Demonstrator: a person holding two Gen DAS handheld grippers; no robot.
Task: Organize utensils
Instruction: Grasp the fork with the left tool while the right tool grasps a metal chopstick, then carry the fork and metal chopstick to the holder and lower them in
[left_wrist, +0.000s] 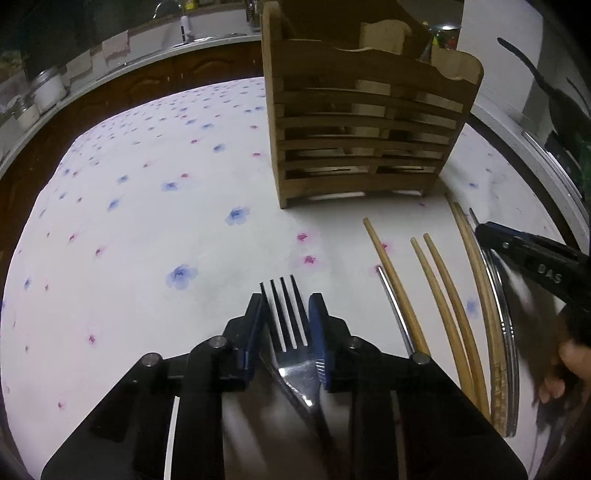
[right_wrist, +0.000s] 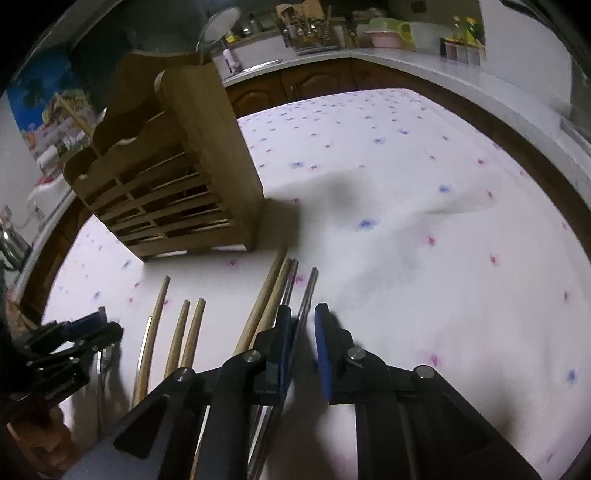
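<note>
Gleaming four-tined steel fork (left_wrist: 291, 332), pinched

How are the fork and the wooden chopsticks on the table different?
The fork is shiny metal with four prongs; the wooden chopsticks are plain tan sticks. The fork sits between the left gripper's fingers, prongs pointing away; these chopsticks lie free on the tablecloth. Both point toward the wooden holder.
</note>
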